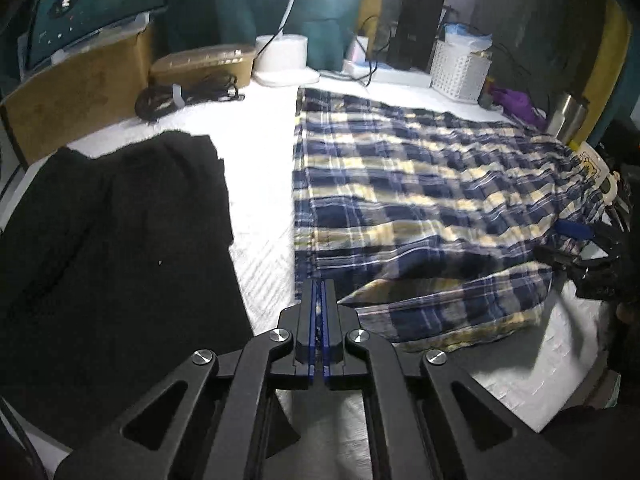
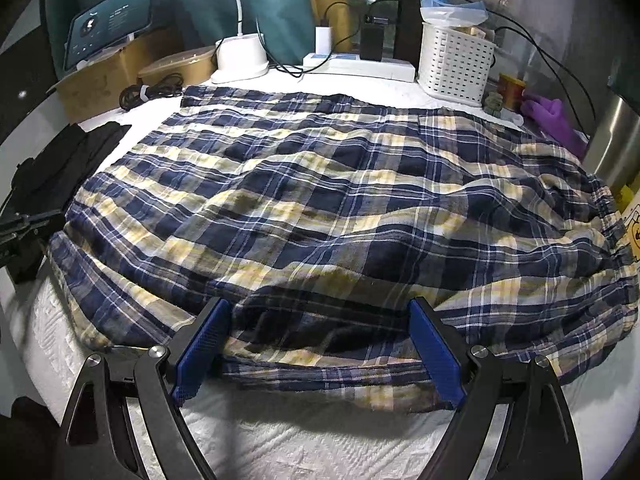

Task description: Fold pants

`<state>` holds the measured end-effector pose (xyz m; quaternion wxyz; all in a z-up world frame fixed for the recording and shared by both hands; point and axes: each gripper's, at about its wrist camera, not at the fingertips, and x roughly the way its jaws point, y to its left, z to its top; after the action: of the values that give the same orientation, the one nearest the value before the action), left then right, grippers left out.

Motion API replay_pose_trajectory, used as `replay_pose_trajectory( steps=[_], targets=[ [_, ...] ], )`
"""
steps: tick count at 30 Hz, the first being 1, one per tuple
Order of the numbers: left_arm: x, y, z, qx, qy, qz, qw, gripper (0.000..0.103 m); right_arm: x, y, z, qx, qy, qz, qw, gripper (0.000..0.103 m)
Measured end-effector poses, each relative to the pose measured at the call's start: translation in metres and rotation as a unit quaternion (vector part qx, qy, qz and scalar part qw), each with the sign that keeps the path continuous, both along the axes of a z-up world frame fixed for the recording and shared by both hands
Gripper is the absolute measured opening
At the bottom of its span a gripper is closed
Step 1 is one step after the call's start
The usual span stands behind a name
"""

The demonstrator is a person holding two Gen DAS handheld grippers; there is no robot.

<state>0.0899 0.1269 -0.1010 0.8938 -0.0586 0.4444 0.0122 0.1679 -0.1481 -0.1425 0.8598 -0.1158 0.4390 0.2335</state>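
Blue, yellow and white plaid pants lie spread on the white padded surface, with a folded layer along the near edge. My left gripper is shut, its blue pads together at the near-left corner of the pants, and a sliver of cloth seems pinched between them. In the right wrist view the pants fill the middle. My right gripper stands open and wide, one blue pad on each side of the near fold, with cloth lying between them. The left gripper shows at the far left edge.
A black garment lies left of the pants. Along the back stand a cardboard box with a screen, coiled cable, white lamp base, power strip and white basket. A steel tumbler and purple cloth sit right.
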Motion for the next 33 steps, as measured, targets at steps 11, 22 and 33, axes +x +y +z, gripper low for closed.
replay_pose_trajectory(
  steps=[11,22,33],
  targets=[
    [0.031,0.014,0.027,-0.02,-0.03,0.004,0.9993,0.049,0.013,-0.015,0.016,0.021,-0.012,-0.021,0.999,0.091],
    [0.068,0.004,-0.003,0.013,0.014,-0.036,0.9992,0.004,0.032,-0.04,0.01,0.021,-0.003,-0.056,0.998,0.09],
    [0.065,0.015,0.003,0.032,0.014,0.001,0.9994,0.004,0.038,-0.04,0.0,0.003,0.006,-0.051,0.999,0.091]
  ],
)
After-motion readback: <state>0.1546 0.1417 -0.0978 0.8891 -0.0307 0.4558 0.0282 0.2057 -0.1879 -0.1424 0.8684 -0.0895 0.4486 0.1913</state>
